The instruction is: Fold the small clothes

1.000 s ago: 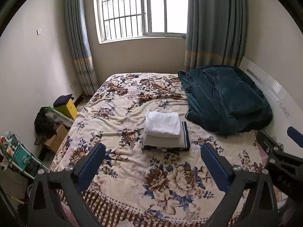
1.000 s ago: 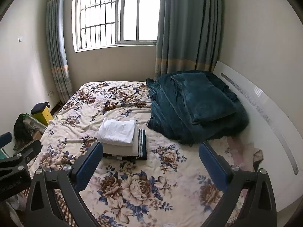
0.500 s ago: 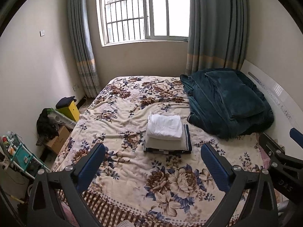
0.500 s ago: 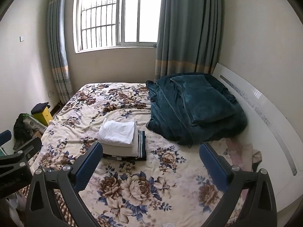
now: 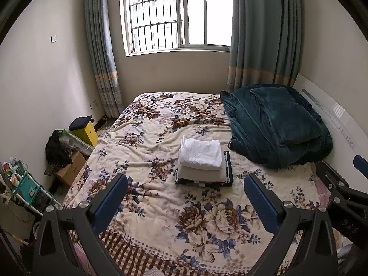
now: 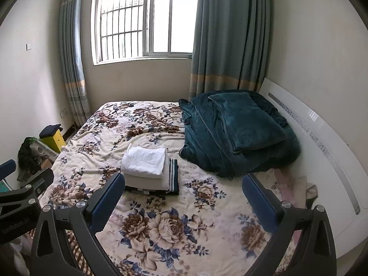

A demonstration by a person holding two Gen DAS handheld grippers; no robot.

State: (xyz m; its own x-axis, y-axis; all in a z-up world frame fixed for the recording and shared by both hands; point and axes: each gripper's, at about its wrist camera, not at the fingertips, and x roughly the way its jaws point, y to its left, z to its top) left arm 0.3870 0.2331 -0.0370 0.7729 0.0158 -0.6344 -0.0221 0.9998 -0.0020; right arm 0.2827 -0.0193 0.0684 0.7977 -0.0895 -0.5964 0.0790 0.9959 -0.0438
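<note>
A stack of folded clothes (image 5: 202,161) lies in the middle of the floral bed (image 5: 161,209): a white piece on top, a cream one under it, a dark striped one at the bottom. The same stack (image 6: 149,168) shows in the right wrist view. My left gripper (image 5: 186,197) hovers well back from the stack, above the bed's near end, open and empty. My right gripper (image 6: 184,195) is likewise open with nothing between its fingers. Each gripper shows at the edge of the other's view.
A heaped teal blanket (image 5: 276,124) fills the bed's right side by the white headboard (image 6: 322,149). On the floor to the left stand a yellow box (image 5: 86,132), a cardboard box (image 5: 69,170) and a teal rack (image 5: 25,188). A window and curtains close the far wall.
Both grippers have drawn back and risen a little from the bed, so the stack looks slightly farther off. The stack itself has not moved.
</note>
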